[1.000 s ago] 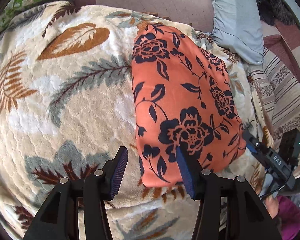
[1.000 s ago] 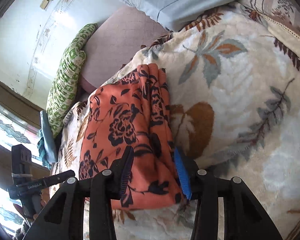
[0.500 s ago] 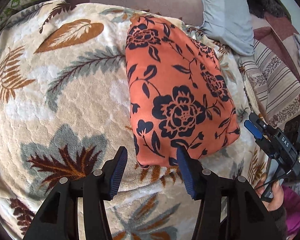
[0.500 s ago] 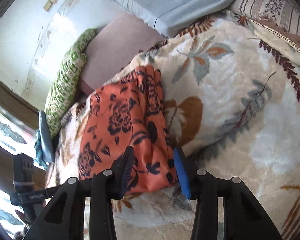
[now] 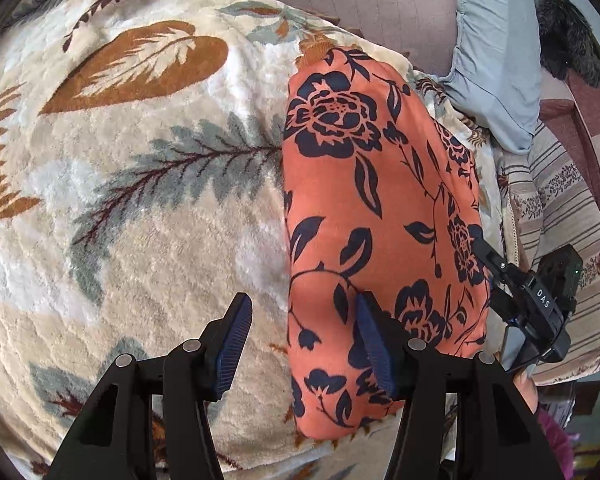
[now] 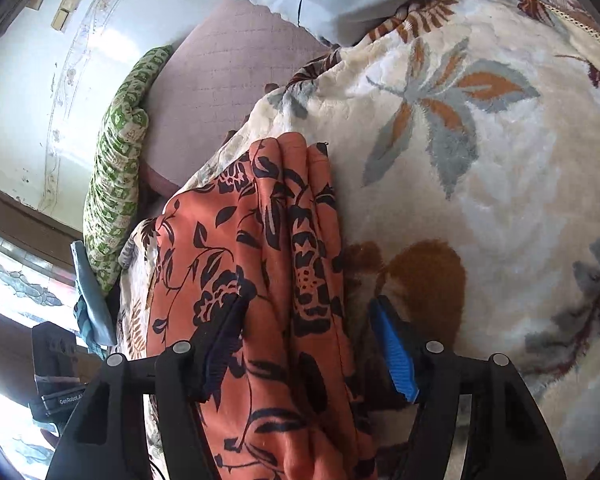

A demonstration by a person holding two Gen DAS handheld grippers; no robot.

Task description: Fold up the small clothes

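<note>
With the folded cloth (image 5: 384, 216) lying on the blanket (image 5: 140, 184), your right gripper (image 6: 308, 344) opening astride its layered edge and left gripper (image 5: 300, 340) open, pinch every layer together.

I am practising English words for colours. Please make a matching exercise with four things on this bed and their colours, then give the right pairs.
Things:
1. folded garment
2. blanket
3. pillow
4. cushion by the wall

Colours:
A. pale blue
B. green and white pattern
C. orange with dark flowers
D. cream with leaf print

Pairs: 1-C, 2-D, 3-A, 4-B
</note>
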